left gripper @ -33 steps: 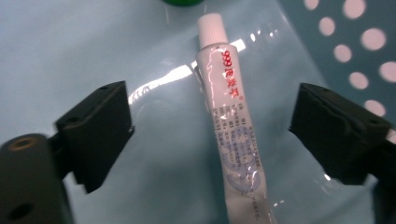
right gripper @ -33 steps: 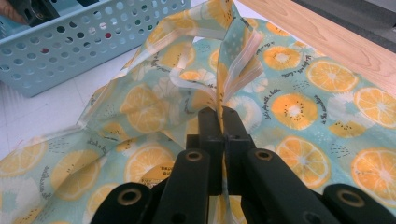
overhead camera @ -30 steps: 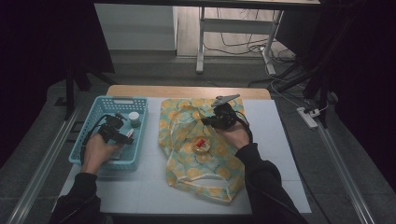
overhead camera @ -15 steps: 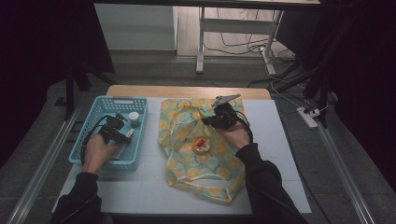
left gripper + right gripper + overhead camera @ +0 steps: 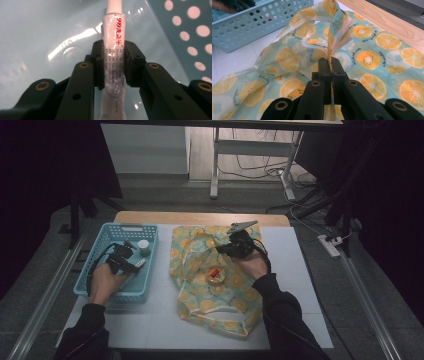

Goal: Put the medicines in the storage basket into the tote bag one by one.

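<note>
Near edge of the table [image 5: 150, 330], high view: two dark sleeves come in from the bottom, one hand on each gripper.

Left gripper [image 5: 131, 265] sits low inside the blue basket [image 5: 95, 270], at the table's left. In the left gripper view its jaws have just been closing and now pinch a white tube [image 5: 113, 62] across its middle; both pads touch the tube's sides. The tube has red print near the capped end and runs straight away from the camera, with the cap pointing far. It lies on the glossy basket floor; the perforated wall [image 5: 190, 37] is to the right. In the high view the tube's end [image 5: 140, 263] pokes out just past the jaws.

A small jar with a white lid [image 5: 143, 245] stands in the basket just beyond the gripper.

Right gripper [image 5: 222, 250] is over the far half of the orange-print bag [image 5: 220, 305], which is spread flat on the table beside the basket. Right gripper view: jaws fully closed on a gathered fold of the bag's edge [image 5: 334, 37], which stands up in a peak above the pads.

A small round thing with red on it [image 5: 216, 275] lies inside the bag, nearer than the right gripper.

Beyond the table: a strip of wooden tabletop [image 5: 200, 217], then floor and cables.
</note>
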A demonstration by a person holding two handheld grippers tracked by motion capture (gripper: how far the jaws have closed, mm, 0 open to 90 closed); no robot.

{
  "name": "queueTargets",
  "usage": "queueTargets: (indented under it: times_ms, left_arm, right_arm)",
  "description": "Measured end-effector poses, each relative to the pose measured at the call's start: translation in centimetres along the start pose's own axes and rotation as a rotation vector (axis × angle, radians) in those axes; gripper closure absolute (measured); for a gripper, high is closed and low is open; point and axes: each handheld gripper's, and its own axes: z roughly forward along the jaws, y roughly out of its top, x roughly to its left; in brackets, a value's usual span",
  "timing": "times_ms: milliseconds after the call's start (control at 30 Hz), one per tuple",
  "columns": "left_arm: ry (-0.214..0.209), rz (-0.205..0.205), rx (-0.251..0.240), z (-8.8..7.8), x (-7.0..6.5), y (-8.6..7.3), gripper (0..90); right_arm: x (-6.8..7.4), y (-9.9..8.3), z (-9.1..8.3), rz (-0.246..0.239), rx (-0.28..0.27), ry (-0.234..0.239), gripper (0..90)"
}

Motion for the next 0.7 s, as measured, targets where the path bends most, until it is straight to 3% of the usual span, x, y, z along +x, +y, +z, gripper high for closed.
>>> queueTargets:
  times_ms: [100, 367, 700]
  left_arm:
    - [-0.004, -0.003, -0.005, -0.1, 0.0, 0.0, 72.6]
    - [-0.009, -0.001, -0.101, -1.5, 0.2, 0.0, 72.6]
    - [-0.033, 0.036, -0.155, -2.9, 0.2, 0.1, 72.7]
  right_arm:
    - [0.0, 0.0, 0.0, 0.000, 0.000, 0.000, 89.6]
    - [-0.1, 0.0, -0.1, -0.001, -0.002, 0.001, 89.6]
    - [-0.1, 0.2, -0.4, 0.001, -0.013, 0.000, 89.6]
